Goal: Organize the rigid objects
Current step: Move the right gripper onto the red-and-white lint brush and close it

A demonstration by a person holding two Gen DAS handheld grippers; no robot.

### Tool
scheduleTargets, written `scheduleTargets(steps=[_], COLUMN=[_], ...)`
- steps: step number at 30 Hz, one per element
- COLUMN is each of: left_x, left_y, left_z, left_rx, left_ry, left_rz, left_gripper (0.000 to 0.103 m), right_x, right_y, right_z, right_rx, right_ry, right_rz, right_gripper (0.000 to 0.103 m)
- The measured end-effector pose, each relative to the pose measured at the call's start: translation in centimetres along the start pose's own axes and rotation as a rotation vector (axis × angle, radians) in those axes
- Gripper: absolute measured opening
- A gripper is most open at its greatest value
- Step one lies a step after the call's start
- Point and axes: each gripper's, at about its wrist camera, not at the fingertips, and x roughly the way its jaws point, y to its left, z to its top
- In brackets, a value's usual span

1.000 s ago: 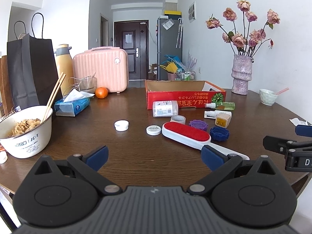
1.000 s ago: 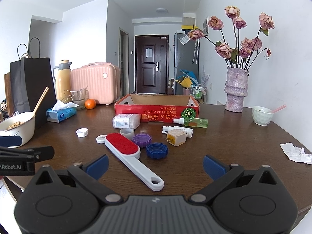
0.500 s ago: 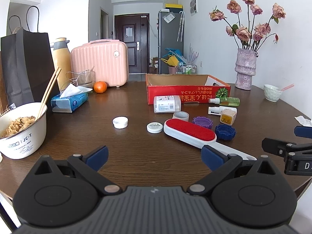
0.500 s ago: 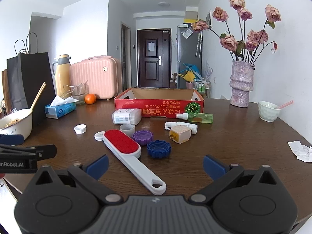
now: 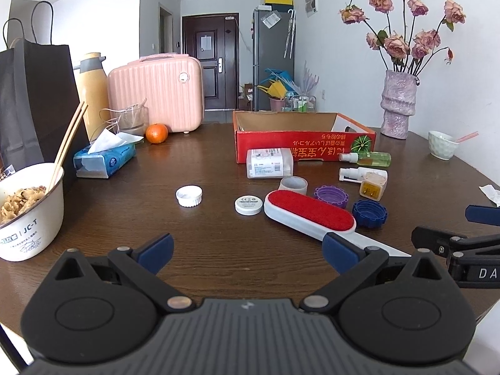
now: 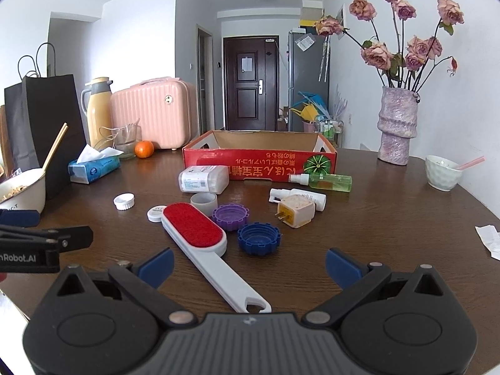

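Small rigid items lie on the brown table before an open red cardboard box [image 5: 300, 145] [image 6: 259, 159]. A red-and-white lint brush [image 5: 309, 212] [image 6: 203, 237] lies nearest. Around it are a blue cap [image 6: 258, 238], a purple cap [image 6: 230, 216], a grey ring [image 6: 203, 201], a white cap [image 5: 188, 196], a white disc [image 5: 248, 205], a plug adapter [image 6: 295, 211], two spray bottles [image 6: 322, 182] and a white packet [image 6: 203, 179]. My left gripper [image 5: 247, 250] is open and empty above the near table. My right gripper [image 6: 248, 264] is open and empty over the brush handle.
A noodle bowl with chopsticks [image 5: 25, 209], black bag [image 5: 34, 100], tissue pack [image 5: 104, 157], orange [image 5: 157, 133], thermos and pink case [image 5: 156, 89] stand at the left. A vase of roses [image 6: 396, 125], a small cup [image 6: 442, 172] and crumpled paper [image 6: 489, 239] are at the right.
Both grippers have risen and moved slightly forward toward the items. Nothing on the table has moved.
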Motion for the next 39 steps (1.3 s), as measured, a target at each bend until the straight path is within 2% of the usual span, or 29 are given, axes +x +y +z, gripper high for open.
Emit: scheduleTargets(steps=[24, 27, 39], left_x=[6.2, 6.9, 9.4], left_y=[2.0, 2.4, 4.1], left_z=[1.4, 1.5, 2.0], left_rx=[-0.031, -0.034, -0.054], left_ry=[0.093, 0.103, 0.135], left_rz=[0.038, 0.041, 0.045], left_gripper=[0.103, 0.103, 0.103], right_x=[7.2, 8.1, 11.7], right_y=[2.4, 2.9, 4.2], right_z=[1.6, 1.9, 3.1], right_rx=[-0.079, -0.092, -0.135], right_ry=[0.09, 0.103, 0.152], right_rz=[0.096, 0.115, 0.16], right_gripper=[0.101, 0.096, 0.089])
